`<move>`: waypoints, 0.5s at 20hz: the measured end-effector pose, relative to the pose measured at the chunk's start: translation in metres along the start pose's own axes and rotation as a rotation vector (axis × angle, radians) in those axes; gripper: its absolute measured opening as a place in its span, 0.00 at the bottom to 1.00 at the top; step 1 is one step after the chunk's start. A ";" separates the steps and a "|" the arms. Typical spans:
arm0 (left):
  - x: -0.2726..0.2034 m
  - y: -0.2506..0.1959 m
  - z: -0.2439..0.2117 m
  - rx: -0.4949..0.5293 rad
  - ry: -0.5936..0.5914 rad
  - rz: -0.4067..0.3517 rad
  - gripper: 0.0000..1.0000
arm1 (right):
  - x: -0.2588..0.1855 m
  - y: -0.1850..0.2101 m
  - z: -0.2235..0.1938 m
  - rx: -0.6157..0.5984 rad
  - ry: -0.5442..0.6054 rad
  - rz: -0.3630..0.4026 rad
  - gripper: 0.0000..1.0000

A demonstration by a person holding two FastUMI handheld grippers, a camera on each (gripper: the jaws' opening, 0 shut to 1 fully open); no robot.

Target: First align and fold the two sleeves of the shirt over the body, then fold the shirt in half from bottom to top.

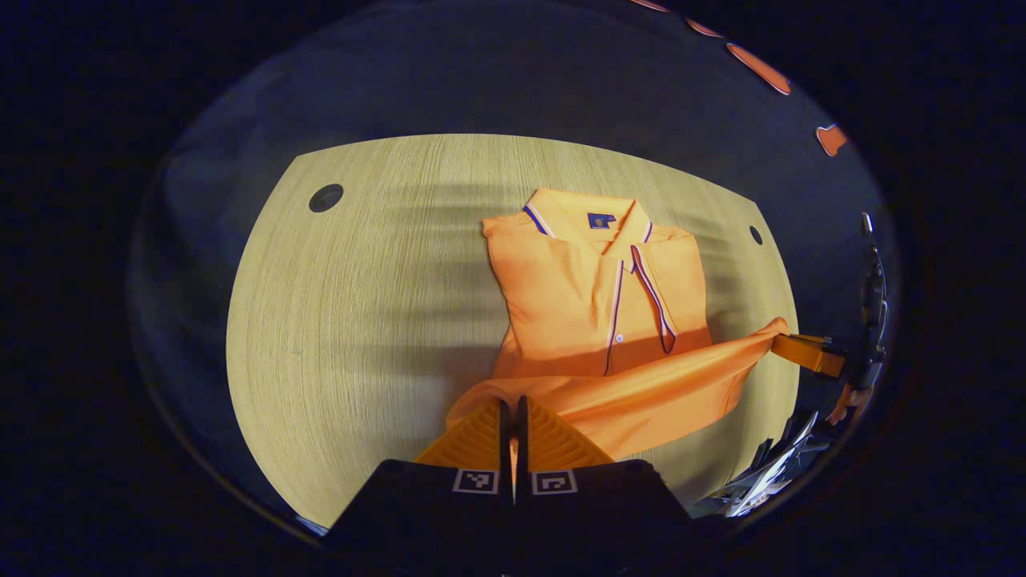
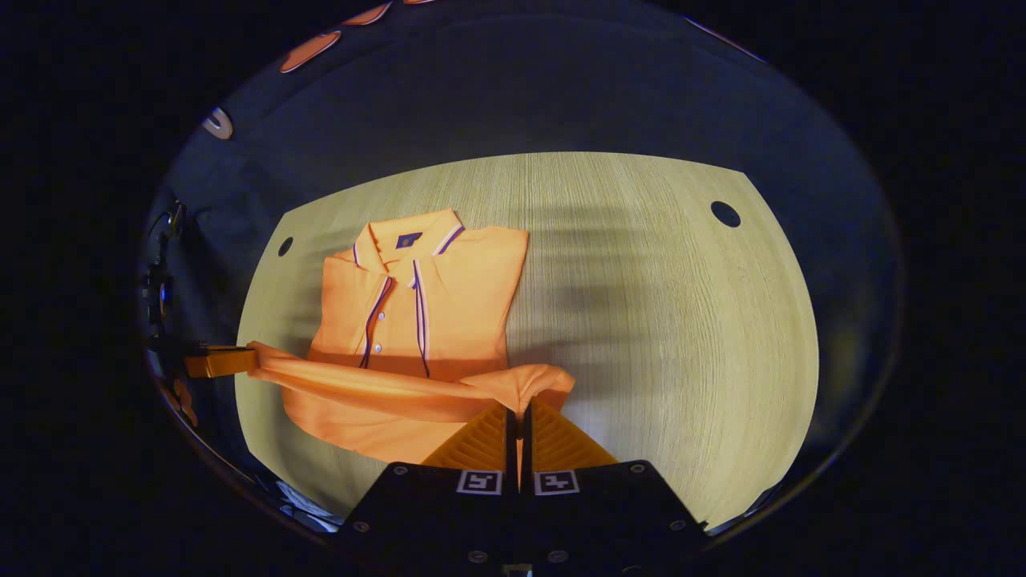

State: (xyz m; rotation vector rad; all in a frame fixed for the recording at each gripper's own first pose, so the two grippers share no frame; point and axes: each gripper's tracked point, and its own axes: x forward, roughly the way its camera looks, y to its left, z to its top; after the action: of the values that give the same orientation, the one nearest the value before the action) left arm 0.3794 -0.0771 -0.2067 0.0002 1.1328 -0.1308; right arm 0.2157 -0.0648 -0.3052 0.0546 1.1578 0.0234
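Observation:
An orange polo shirt [image 1: 593,296] [image 2: 425,304] lies collar-away on the wooden table [image 1: 361,320], its sleeves folded in over the body. Its bottom hem is lifted off the table and stretched between both grippers. My left gripper [image 1: 513,409] is shut on the hem's left corner. My right gripper [image 2: 517,413] is shut on the hem's right corner. The right gripper [image 1: 793,346] also appears at the right edge of the left gripper view, and the left gripper [image 2: 240,361] at the left edge of the right gripper view, each pinching its end of the raised hem.
Round cable holes [image 1: 325,197] [image 2: 725,214] sit near the table's far corners. Bare wood spreads to the left of the shirt in the left gripper view and to its right [image 2: 665,320] in the right gripper view. Dark booth cloth rises behind the table.

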 end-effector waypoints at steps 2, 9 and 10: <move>0.011 0.004 0.026 -0.037 -0.001 0.007 0.01 | 0.015 -0.003 0.025 0.001 0.000 0.005 0.01; 0.039 0.014 0.075 -0.022 -0.013 0.061 0.01 | 0.054 0.000 0.076 0.060 0.011 0.044 0.00; 0.043 0.016 0.082 -0.021 -0.024 0.075 0.01 | 0.058 0.002 0.083 0.078 0.007 0.057 0.01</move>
State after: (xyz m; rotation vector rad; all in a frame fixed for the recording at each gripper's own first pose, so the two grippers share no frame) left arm 0.4731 -0.0711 -0.2118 0.0225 1.1087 -0.0518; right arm 0.3153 -0.0628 -0.3246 0.1562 1.1642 0.0288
